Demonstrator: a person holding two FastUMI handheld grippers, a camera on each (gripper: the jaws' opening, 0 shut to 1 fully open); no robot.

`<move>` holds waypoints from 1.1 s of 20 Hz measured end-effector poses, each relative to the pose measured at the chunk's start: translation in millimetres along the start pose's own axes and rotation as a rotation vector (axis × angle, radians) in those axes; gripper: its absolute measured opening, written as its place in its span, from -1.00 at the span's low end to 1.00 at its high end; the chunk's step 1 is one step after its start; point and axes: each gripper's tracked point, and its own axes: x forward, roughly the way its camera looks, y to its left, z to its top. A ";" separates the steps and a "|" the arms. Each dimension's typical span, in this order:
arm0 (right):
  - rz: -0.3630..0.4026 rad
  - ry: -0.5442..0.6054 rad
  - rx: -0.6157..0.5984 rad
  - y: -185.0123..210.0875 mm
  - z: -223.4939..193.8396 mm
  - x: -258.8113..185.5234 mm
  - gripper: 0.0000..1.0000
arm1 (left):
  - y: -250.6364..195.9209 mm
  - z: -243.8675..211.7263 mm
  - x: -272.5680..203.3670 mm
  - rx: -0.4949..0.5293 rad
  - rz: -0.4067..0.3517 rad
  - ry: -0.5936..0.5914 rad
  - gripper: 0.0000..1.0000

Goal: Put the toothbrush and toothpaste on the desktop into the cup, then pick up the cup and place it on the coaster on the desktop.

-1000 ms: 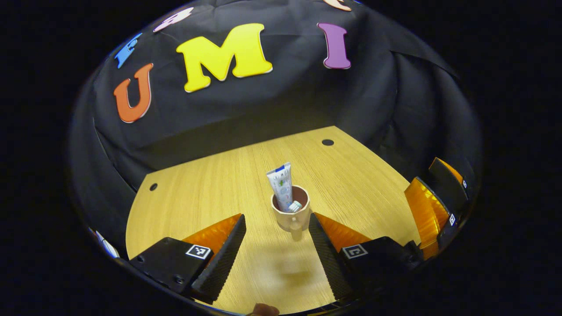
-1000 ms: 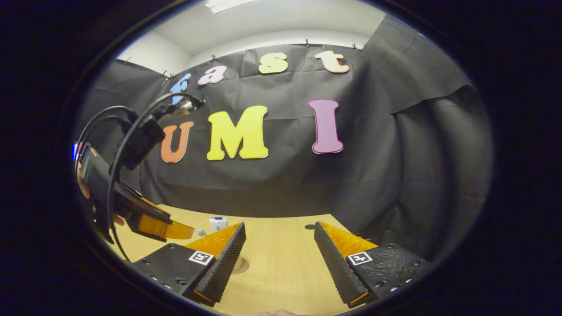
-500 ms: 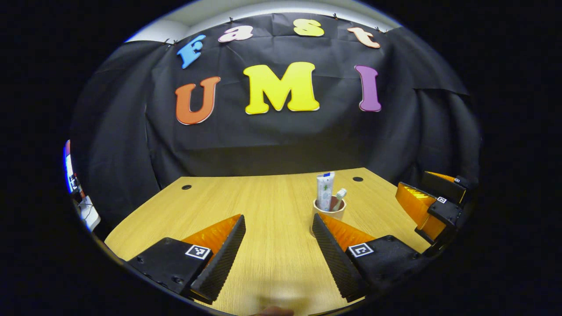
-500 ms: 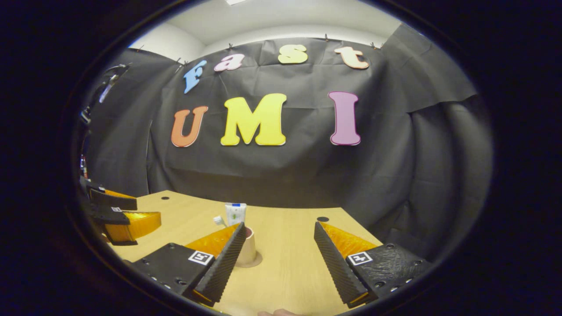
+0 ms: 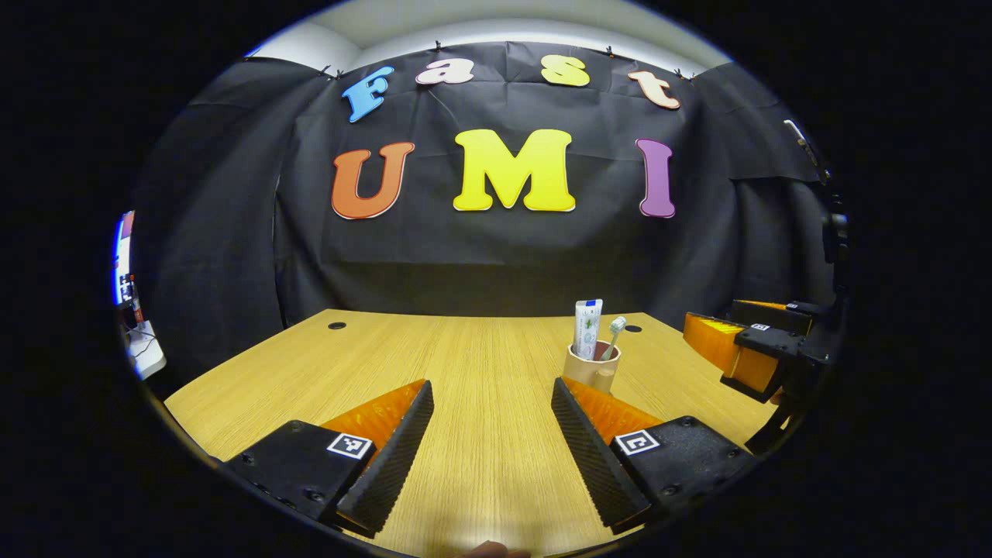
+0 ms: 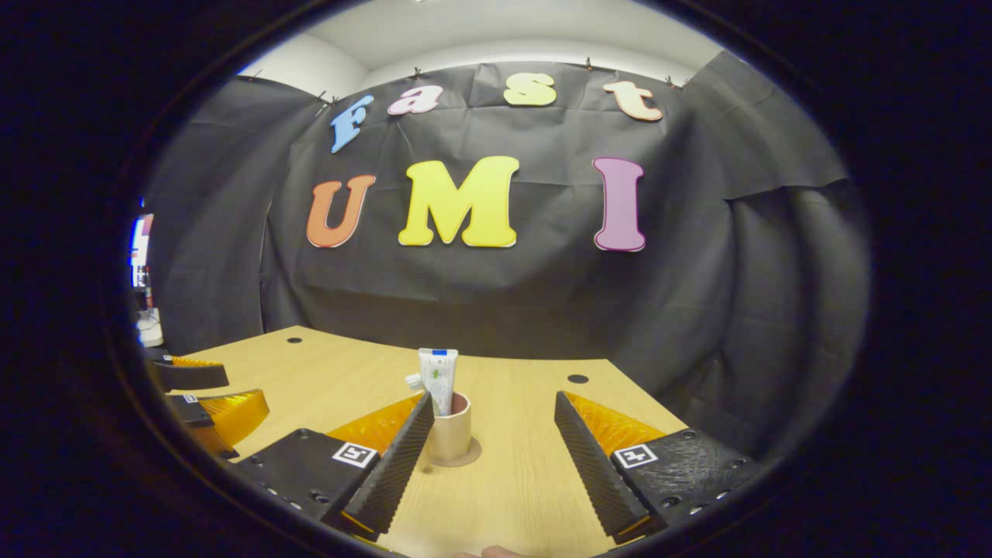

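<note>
1. Two grippers hang over the near edge of the table [image 5: 480,465], both with fingers spread wide and nothing between them: the left gripper [image 5: 490,449] on the table's left side, the right gripper [image 6: 490,457] on its right side.
2. Just past the right gripper's fingertips, toward the table's right half, the cup [image 6: 450,435] stands upright on the round coaster [image 6: 467,459]; the coaster's rim shows around the cup's foot in the right gripper view.
3. Inside the cup the toothpaste [image 6: 439,378] stands on end, and the toothbrush [image 5: 614,335] leans beside it with its head above the rim. In the left gripper view the same cup [image 5: 593,370] sits between the near edge and the far right corner.
4. Farther back, the far edge of the table meets the black cloth wall [image 6: 496,294], with small dark holes near the far corners.
5. Judgement: every part of the task sentence already looks met, with brush and paste in the cup and the cup on the coaster. Neither gripper touches it; nothing appears left but to stay clear of the cup.
</note>
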 end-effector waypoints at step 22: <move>0.031 -0.041 0.056 9.8 5.1 -6.8 0.89 | 11.3 4.9 1.3 0.011 0.068 -0.103 0.94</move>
